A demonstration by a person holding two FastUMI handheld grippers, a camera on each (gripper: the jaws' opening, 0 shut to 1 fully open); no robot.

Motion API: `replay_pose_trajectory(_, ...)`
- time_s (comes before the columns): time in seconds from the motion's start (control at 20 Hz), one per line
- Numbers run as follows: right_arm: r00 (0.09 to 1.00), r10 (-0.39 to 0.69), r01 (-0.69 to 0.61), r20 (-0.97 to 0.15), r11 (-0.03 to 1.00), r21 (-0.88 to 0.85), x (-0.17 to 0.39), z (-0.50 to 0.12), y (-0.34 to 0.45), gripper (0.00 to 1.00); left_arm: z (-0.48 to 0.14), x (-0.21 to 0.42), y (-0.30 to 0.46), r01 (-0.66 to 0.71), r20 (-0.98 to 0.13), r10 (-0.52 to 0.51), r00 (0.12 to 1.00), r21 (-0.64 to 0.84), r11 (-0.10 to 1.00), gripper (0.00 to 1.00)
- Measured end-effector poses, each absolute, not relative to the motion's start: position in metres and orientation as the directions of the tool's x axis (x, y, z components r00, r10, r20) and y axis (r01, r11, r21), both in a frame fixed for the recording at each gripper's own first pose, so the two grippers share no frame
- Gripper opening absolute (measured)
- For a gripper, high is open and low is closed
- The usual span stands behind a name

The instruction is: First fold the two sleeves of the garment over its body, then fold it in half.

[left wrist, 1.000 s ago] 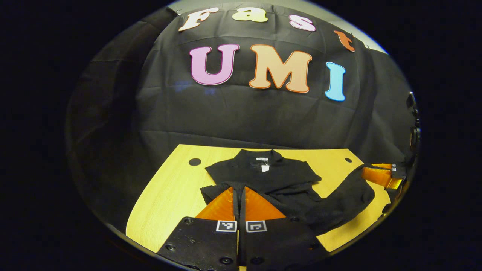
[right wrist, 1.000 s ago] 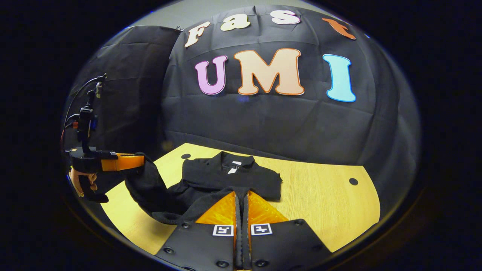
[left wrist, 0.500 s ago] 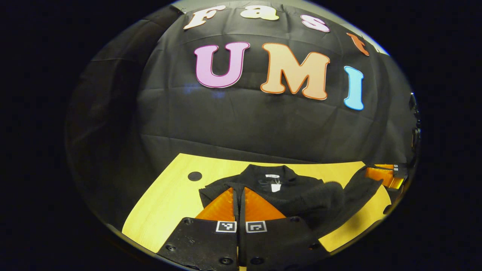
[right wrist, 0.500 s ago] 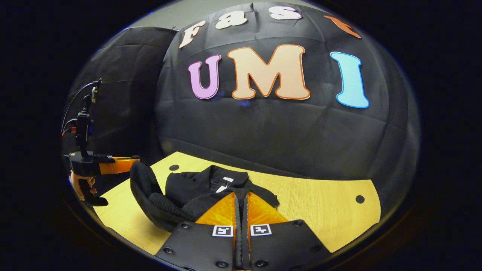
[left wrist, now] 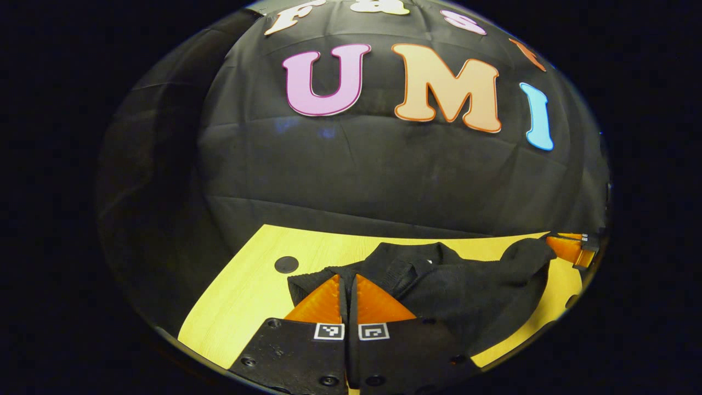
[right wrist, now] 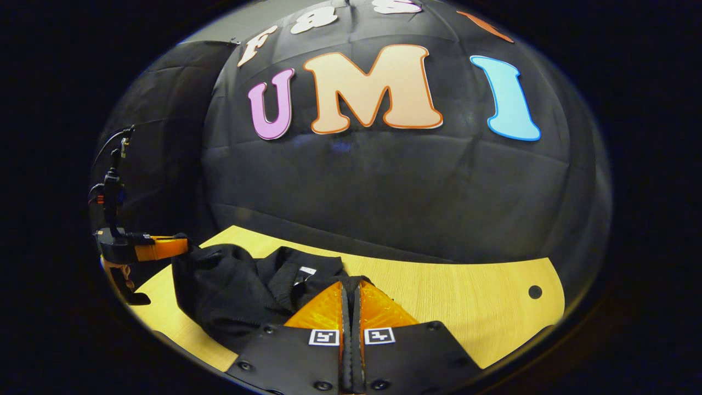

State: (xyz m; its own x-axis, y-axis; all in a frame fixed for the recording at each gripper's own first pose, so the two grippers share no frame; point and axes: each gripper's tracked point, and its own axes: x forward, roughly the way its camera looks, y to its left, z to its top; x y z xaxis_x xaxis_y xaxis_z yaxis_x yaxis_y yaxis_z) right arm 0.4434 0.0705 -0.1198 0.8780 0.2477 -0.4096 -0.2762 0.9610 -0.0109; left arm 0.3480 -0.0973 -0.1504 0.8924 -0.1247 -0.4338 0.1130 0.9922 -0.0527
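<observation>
left claw (left wrist: 347, 285): pinched on black sweater (left wrist: 460, 285) hem | right claw (right wrist: 351, 293): pinched on hem | sweater bunched on wooden tabletop (right wrist: 466, 307), lifted between the 2 claws

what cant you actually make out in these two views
- Left gripper view: the left claw hides where its tips meet the black garment.
- Right gripper view: the right claw covers the garment's near hem; the small white neck tag is too small to read.
- Both views: black folds merge, so the sleeves' lie is unclear.
</observation>
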Motion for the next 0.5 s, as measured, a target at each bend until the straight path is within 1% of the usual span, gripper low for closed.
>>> replay_pose_trajectory(0.2, 0.88, 0.226, -0.256, -0.419, 0.967, -0.016, 0.462, -0.138, 0.07, 0.02, -0.169, 0.362, -0.094, 0.086, -0.434, -0.102, 0.895, -0.058, 0.995, 0.0)
replay_pose_trajectory(0.3, 0.876, 0.225, -0.246, -0.427, 0.969, 0.006, 0.47, -0.147, 0.07, 0.01, -0.179, 0.37, -0.092, 0.081, -0.445, -0.09, 0.891, -0.038, 0.996, 0.0)
replay_pose_trajectory(0.5, 0.862, 0.238, -0.227, -0.448, 0.971, 0.079, 0.48, -0.157, 0.067, 0.03, -0.189, 0.378, -0.095, 0.087, -0.465, -0.081, 0.881, -0.009, 0.996, 0.0)
